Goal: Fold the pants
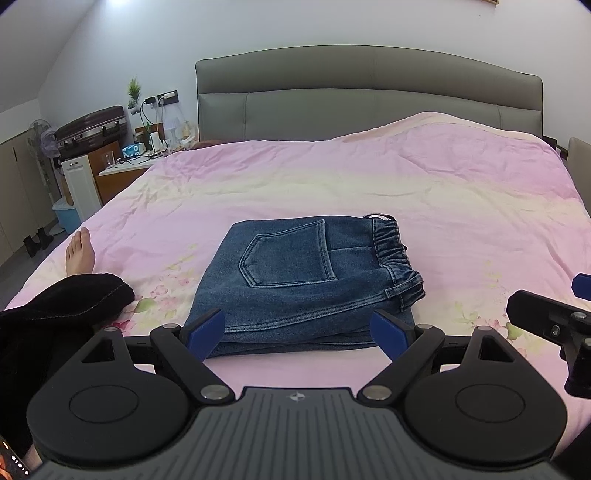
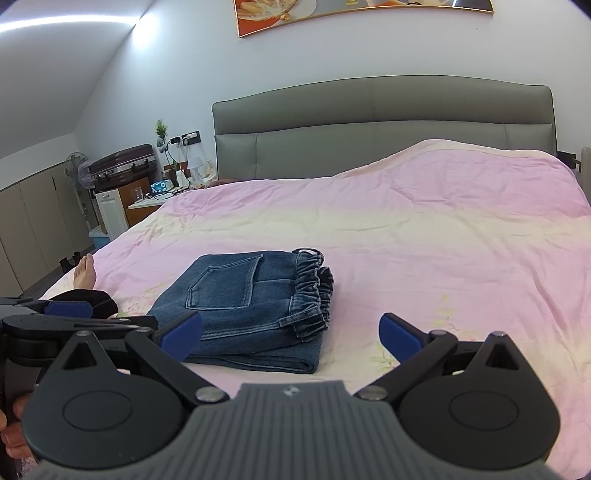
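1. Folded blue denim pants [image 1: 295, 280]: a compact rectangular bundle lying flat on the bed, near its foot end. Back patch pocket faces up; the gathered elastic waistband sits on the right edge.
2. Pink and pale-yellow quilt with a floral print [image 1: 406, 177]: covers the bed, creased, and carries the pants. A grey padded headboard [image 1: 369, 92] stands behind it.
3. Left gripper [image 1: 297, 334]: black frame with blue-padded fingers [image 1: 207, 328] spread wide, holding nothing. In its own view they flank the near edge of the pants; whether they touch the cloth cannot be told.
4. Right gripper [image 2: 291, 338]: same build, fingers set wide apart and empty. Its left finger overlaps the near left corner of the pants in the picture, while the right one is over bare quilt.
5. Left view only: a phone screen edge at the bottom left corner, too small to read.
6. Right view only: an orange framed picture [image 2: 351, 14] on the wall above the headboard, and fingertips of a hand [image 2: 14, 424] at the lower left.
7. Both views, far left: a bare foot [image 1: 79, 251] and black trouser leg [image 1: 74, 299] on the quilt; a dark hard-shell suitcase [image 1: 92, 129]; a standing fan; a cluttered bedside counter [image 1: 125, 168].
8. Writing: none legible. A small star-shaped emblem marks each gripper body.
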Tool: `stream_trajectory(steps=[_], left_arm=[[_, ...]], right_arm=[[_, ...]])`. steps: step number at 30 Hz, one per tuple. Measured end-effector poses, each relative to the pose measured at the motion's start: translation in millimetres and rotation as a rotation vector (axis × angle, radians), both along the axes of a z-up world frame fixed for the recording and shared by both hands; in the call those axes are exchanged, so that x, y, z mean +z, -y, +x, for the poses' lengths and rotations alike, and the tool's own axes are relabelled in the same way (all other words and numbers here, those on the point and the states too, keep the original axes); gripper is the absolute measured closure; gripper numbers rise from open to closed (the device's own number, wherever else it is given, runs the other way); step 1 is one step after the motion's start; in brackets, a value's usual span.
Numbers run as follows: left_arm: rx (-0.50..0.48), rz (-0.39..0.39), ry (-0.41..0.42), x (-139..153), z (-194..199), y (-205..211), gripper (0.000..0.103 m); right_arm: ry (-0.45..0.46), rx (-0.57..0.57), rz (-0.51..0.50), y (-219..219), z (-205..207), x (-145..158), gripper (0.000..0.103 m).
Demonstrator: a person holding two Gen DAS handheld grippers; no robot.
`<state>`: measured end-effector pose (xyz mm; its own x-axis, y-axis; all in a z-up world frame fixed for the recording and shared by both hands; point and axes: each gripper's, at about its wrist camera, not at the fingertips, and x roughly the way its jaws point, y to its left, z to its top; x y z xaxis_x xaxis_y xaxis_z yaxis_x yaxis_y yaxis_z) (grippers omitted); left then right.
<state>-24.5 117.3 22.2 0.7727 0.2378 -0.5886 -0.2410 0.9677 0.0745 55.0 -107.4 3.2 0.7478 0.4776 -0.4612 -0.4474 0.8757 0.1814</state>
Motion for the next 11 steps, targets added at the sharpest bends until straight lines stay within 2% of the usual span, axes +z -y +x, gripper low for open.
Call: stream_trajectory(steps=[11], left_arm=[[-0.013, -0.002, -0.004, 0.8, -0.5, -0.4, 0.0]], right_arm=[[-0.001, 0.002, 0.0, -0.2, 0.2, -0.1, 0.005]])
